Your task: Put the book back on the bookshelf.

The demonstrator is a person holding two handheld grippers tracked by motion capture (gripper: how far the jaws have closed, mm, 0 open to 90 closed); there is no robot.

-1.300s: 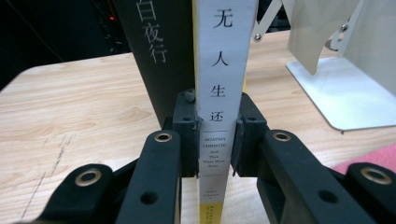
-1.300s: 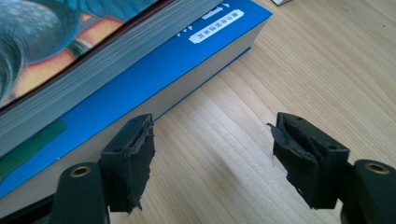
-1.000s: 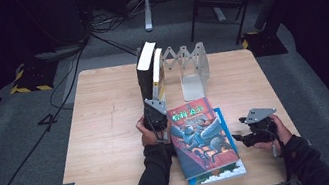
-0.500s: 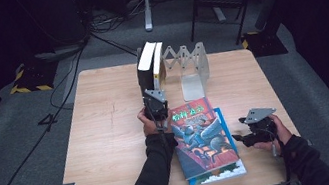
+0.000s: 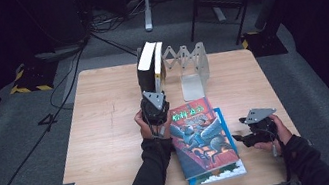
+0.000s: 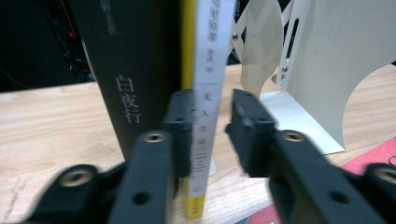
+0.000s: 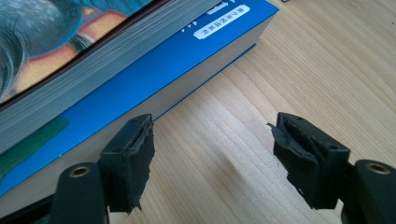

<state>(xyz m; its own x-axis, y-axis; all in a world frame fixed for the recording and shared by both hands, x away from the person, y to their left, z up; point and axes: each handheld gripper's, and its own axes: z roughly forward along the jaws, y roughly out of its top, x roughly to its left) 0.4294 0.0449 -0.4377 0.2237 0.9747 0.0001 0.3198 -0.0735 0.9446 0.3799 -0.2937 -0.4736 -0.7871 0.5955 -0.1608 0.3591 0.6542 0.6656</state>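
Two books stand at the table's far middle: a black one (image 5: pixel 143 73) (image 6: pixel 126 70) and a thin white-and-yellow one (image 5: pixel 159 65) (image 6: pixel 210 56) that leans against it. My left gripper (image 5: pixel 154 92) (image 6: pixel 212 126) points at their spines. Its jaws stand a narrow gap apart, the left pad (image 6: pixel 181 135) overlaps the thin book's spine, and nothing is clamped. An illustrated book (image 5: pixel 197 135) (image 7: pixel 70 42) lies flat on a blue book (image 5: pixel 226 127) (image 7: pixel 140 65). My right gripper (image 5: pixel 239 134) (image 7: pixel 212 154) rests open on the wood just right of that stack, with nothing between its jaws.
A white folding metal book rack (image 5: pixel 191 67) (image 6: pixel 322 70) stands right of the upright books. The wooden table (image 5: pixel 103 133) has bare wood on its left half. Cables, a chair and stands lie on the dark floor beyond the far edge.
My left gripper has moved from the illustrated book's upper left corner up and away toward the standing books. The right gripper and the stacked books have stayed put.
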